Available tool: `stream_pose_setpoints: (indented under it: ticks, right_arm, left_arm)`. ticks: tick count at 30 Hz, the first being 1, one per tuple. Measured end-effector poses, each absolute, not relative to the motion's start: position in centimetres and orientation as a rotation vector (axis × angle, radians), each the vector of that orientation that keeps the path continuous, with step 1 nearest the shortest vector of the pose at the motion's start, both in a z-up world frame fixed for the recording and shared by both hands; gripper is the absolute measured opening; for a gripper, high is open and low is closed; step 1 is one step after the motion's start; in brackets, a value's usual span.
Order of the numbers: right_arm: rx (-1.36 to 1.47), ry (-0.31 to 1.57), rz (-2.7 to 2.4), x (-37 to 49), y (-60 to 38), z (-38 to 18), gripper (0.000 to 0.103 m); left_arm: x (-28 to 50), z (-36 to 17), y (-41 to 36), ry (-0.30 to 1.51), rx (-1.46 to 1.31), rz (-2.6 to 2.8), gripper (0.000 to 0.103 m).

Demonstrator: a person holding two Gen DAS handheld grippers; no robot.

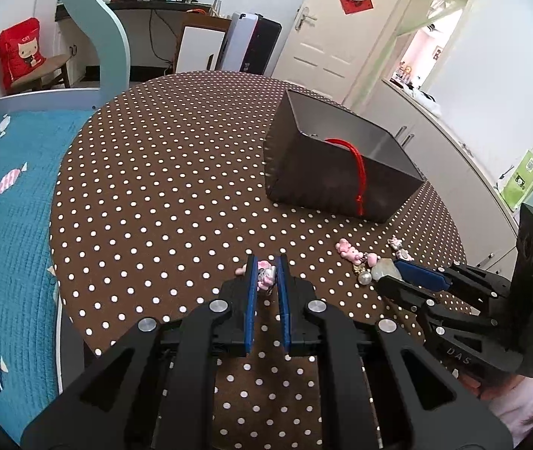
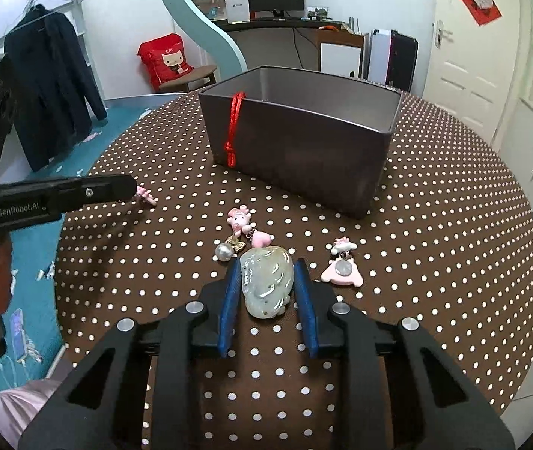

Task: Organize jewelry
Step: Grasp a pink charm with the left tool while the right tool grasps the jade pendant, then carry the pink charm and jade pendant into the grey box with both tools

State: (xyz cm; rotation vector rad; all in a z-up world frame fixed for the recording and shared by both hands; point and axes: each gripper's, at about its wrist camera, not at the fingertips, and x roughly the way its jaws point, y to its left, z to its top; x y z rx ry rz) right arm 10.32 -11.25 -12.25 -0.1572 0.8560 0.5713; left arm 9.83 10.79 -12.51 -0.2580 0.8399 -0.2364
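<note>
Left gripper (image 1: 266, 268): clamped on small pink charm (image 1: 265, 276), near table centre. Right gripper (image 2: 266, 273): blue pads hugging pale green jade pendant (image 2: 265, 282). Grey metal box (image 2: 296, 138) far side, red cord (image 2: 233, 129) over rim.

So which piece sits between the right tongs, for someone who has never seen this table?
On the polka-dot table, look in front of the grey box to the cluster of pink charms. The right tongs flank the jade pendant, a pale green carved stone, the only piece that isn't pink.
</note>
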Motion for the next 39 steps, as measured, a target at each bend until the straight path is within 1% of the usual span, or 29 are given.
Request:
stream_pose_setpoints:
  ticks: [4,5,6,7,9,12,13,14,16,19,20,21,22,23,26,32,39]
  right_arm:
    - [-0.135,0.849,0.571,10.2,-11.9,-11.3,0.027]
    - [-0.127,0.847,0.573,10.4,-12.2,-11.1,0.020]
    - [-0.117,0.844,0.573,10.5,-12.4,-10.8,0.007]
    - [-0.091,0.842,0.577,10.8,-12.8,-10.4,0.000]
    - [-0.051,0.838,0.592,11.1,-13.4,-9.8,0.000]
    - [-0.100,0.834,0.571,11.3,-13.2,-9.5,0.001]
    - [-0.120,0.833,0.546,11.2,-13.1,-9.6,0.008]
    - [-0.123,0.845,0.540,11.2,-13.0,-9.8,0.026]
    - [-0.124,0.849,0.555,11.1,-12.5,-10.1,0.051]
    - [-0.162,0.858,0.573,10.8,-11.3,-10.8,0.052]
    - [-0.174,0.863,0.579,10.8,-10.9,-11.0,0.048]
    - [-0.186,0.871,0.579,10.7,-10.4,-11.3,0.044]
    - [-0.210,0.890,0.573,10.8,-9.9,-11.9,0.033]
    - [-0.238,0.886,0.555,10.8,-9.7,-12.3,0.027]
    - [-0.286,0.878,0.573,10.2,-9.1,-12.2,0.026]
    - [-0.235,0.913,0.571,10.7,-10.0,-12.2,0.026]
    - [-0.218,0.856,0.569,10.5,-10.9,-9.8,0.026]
  left_arm:
    - [10.1,-12.1,10.6,0.823,-0.253,-0.241,0.010]
    - [10.3,-12.0,10.6,0.822,-0.256,-0.245,0.010]
    - [10.4,-11.8,10.5,0.819,-0.254,-0.246,0.010]
    - [10.5,-11.5,10.4,0.811,-0.250,-0.248,0.010]
    - [10.6,-11.1,10.5,0.795,-0.255,-0.256,0.010]
    - [10.9,-10.3,10.3,0.771,-0.256,-0.267,0.010]
    - [10.9,-10.1,10.2,0.765,-0.250,-0.266,0.010]
    - [10.8,-10.0,10.2,0.762,-0.248,-0.265,0.010]
    - [10.8,-10.0,10.2,0.763,-0.255,-0.270,0.010]
    - [10.8,-10.2,10.1,0.775,-0.251,-0.265,0.010]
    - [10.8,-10.3,10.1,0.777,-0.252,-0.265,0.010]
    - [10.7,-10.3,10.1,0.778,-0.253,-0.268,0.010]
    - [10.7,-10.3,10.1,0.778,-0.253,-0.268,0.010]
    - [10.7,-10.3,10.1,0.777,-0.253,-0.268,0.010]
    - [10.6,-10.2,10.1,0.773,-0.251,-0.270,0.010]
    - [10.6,-9.8,9.6,0.767,-0.256,-0.287,0.010]
    - [10.4,-8.0,9.5,0.719,-0.265,-0.315,0.010]
